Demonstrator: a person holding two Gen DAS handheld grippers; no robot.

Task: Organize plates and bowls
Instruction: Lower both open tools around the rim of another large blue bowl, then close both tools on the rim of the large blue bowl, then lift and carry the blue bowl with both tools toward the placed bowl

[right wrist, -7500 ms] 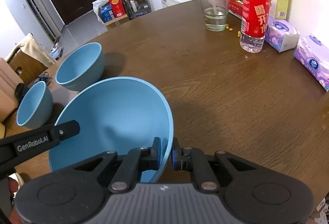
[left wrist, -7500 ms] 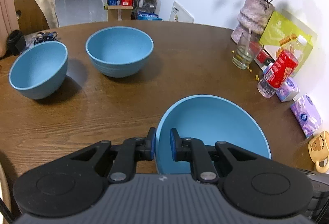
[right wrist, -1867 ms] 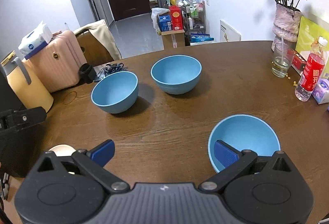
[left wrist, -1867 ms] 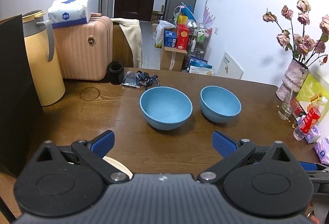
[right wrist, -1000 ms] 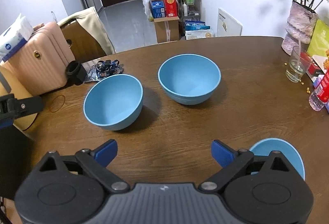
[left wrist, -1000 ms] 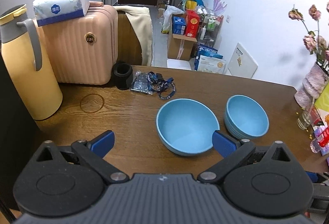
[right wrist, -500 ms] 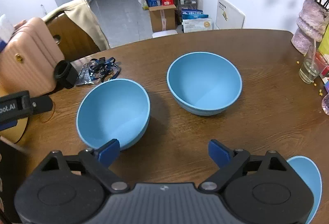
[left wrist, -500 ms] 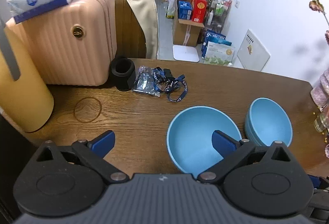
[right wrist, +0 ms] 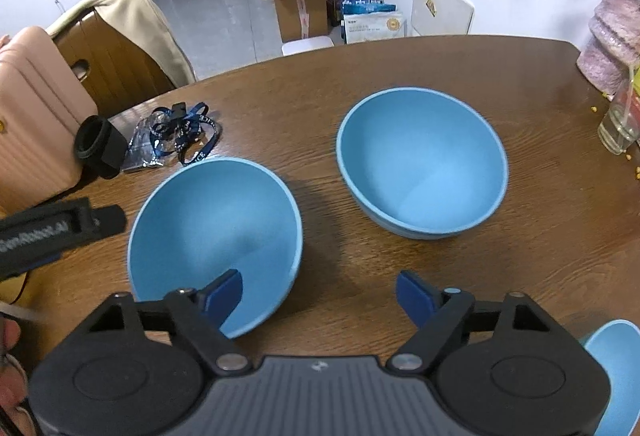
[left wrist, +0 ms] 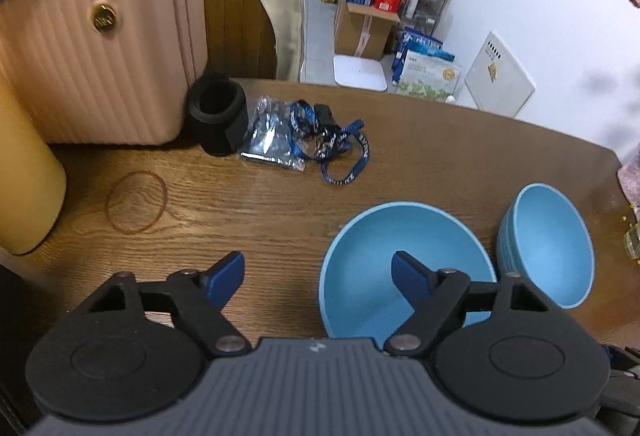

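Both tools, the left tool [left wrist: 318, 272] and right tool [right wrist: 319, 294], jaws apart and just narrowing, straddle the near bowl's [right wrist: 214, 236] opposite rims, apparently to lift it.

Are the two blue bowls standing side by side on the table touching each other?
Apart. The right wrist view shows a strip of bare wood and shadow between the nearer bowl and the farther bowl.

2 bowls [right wrist: 216, 224] [right wrist: 422, 163] side by side | lanyard [right wrist: 184, 133] behind L bowl
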